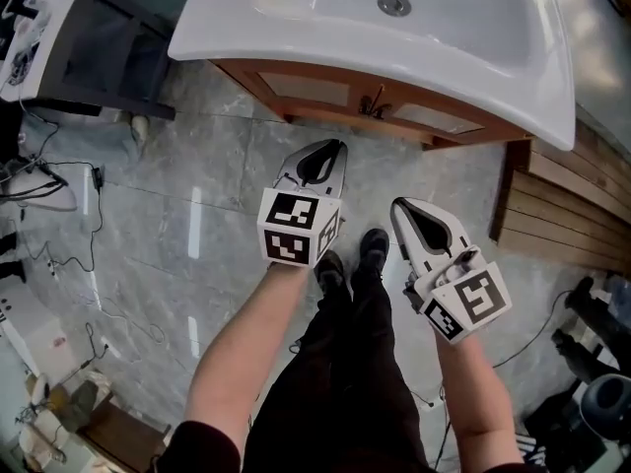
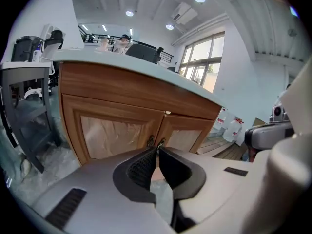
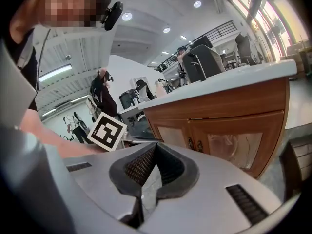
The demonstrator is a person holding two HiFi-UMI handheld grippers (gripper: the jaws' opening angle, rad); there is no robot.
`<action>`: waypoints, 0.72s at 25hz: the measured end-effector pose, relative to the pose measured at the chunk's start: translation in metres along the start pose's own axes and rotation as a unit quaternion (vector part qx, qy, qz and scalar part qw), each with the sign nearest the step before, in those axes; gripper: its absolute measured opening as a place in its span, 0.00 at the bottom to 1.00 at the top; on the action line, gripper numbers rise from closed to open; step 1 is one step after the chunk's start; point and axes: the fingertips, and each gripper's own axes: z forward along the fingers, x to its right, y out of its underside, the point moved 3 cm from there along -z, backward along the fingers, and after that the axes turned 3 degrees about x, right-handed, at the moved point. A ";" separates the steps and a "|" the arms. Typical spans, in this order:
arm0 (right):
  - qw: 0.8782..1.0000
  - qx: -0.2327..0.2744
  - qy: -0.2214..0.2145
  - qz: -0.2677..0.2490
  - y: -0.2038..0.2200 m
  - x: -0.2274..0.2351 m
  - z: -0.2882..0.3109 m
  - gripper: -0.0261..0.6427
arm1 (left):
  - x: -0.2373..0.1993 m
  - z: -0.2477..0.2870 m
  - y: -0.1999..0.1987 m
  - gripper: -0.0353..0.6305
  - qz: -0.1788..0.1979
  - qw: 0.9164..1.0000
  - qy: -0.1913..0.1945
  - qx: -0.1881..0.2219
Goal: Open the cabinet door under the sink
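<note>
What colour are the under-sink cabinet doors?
The cabinet doors are brown wood, pale panels; left gripper view.

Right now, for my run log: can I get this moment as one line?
task: not yet begun | cabinet doors: closed | left tongs: shut, empty, short of handles | right tongs: shut, empty
</note>
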 end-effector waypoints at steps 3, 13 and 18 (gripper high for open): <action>1.000 0.000 0.011 0.007 0.029 0.023 0.006 0.06 | 0.002 0.025 0.013 0.09 0.013 1.000 0.005 0.006; 1.000 -0.005 0.017 0.020 0.088 0.069 0.041 0.06 | -0.013 0.096 0.049 0.22 0.045 0.999 0.024 -0.007; 1.000 -0.002 0.017 0.013 0.085 0.092 0.055 0.06 | -0.018 0.125 0.050 0.26 0.049 0.998 0.029 -0.017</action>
